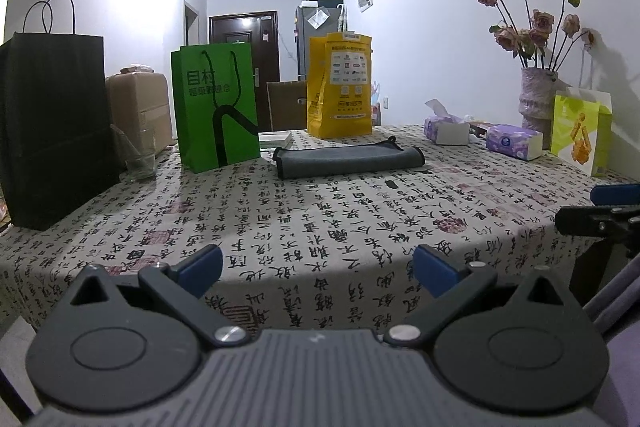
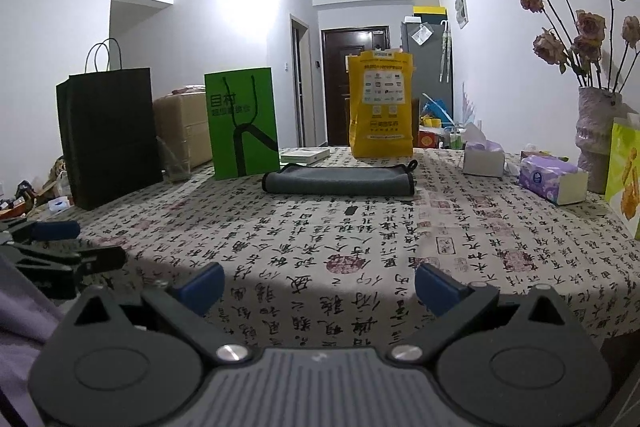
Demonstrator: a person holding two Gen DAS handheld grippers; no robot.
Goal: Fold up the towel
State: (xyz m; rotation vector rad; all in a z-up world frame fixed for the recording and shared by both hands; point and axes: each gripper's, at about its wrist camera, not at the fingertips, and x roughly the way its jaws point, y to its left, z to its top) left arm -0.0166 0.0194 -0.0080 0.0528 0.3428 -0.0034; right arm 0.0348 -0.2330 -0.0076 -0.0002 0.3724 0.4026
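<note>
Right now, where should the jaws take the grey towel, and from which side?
Grip the grey towel at its two near corners, coming from the near table edge. It lies flat and wide with its long dark-trimmed edge facing both grippers. Left gripper and right gripper are open and well short of it.

White walls (image 2: 500,39), bright ceiling glare; ahead of the fingers, calligraphy-clothed surface (image 2: 360,239), beyond it dark door (image 2: 354,83), grey fridge (image 2: 426,67).
</note>
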